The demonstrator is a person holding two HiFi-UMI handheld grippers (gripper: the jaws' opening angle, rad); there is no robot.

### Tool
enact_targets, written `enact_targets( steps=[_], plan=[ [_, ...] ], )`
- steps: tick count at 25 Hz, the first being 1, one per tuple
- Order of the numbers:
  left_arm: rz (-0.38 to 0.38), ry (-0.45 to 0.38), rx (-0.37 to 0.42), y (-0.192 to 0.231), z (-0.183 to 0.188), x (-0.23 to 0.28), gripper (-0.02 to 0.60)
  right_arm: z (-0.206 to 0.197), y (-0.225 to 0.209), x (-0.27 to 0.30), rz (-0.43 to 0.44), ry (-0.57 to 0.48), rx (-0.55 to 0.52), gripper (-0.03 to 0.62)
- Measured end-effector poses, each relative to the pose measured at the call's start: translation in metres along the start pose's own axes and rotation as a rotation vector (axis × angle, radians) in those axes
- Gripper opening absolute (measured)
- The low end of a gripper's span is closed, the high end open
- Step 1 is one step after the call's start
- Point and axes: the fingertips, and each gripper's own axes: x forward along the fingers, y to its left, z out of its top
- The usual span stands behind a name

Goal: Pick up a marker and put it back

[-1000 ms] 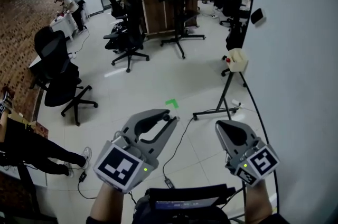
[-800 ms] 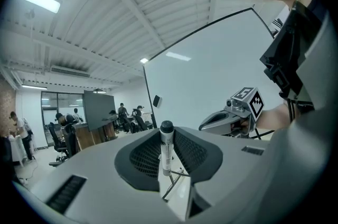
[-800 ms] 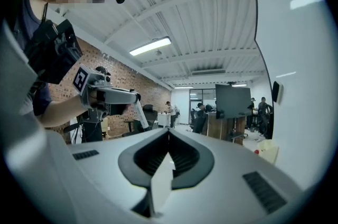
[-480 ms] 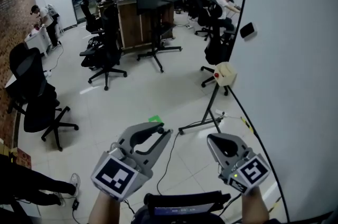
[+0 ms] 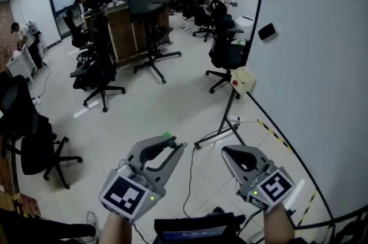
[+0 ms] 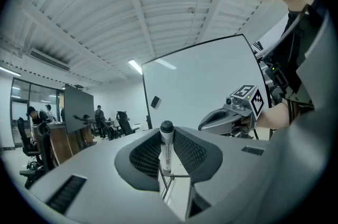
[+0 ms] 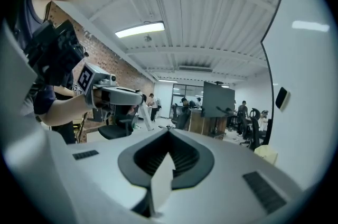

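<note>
While the left tool (image 5: 177, 145) pinches the marker (image 6: 166, 143), black cap at the tips, the carry looks like the return leg. Advice: firm pinch, no roll, since the smooth round plastic barrel could slip on the mesh-textured black pads (image 6: 145, 157). Beside it the right tool (image 7: 169, 132) is closed, empty, with a matte grey shell. Further right the whiteboard (image 5: 310, 64) is glossy and black-framed; put-back spot not in view.

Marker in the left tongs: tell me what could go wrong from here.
The marker is pinched in the left tongs with its dark end sticking out past them; a bump against the whiteboard might twist it loose. The floor cable and stand legs by the board could trip the person.
</note>
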Motion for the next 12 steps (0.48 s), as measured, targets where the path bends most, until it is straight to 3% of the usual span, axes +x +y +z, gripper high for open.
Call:
enact_targets(
  steps=[6,12],
  plan=[
    [-0.035,0.010,-0.010,0.016,-0.005,0.034,0.071,-0.009,-0.034,0.014,-0.036,0.006,0.017,0.012],
    [-0.041,0.044,-0.003,0.035,-0.008,0.101,0.071,-0.022,-0.098,0.030,-0.038,0.006,0.022,0.012]
  ],
)
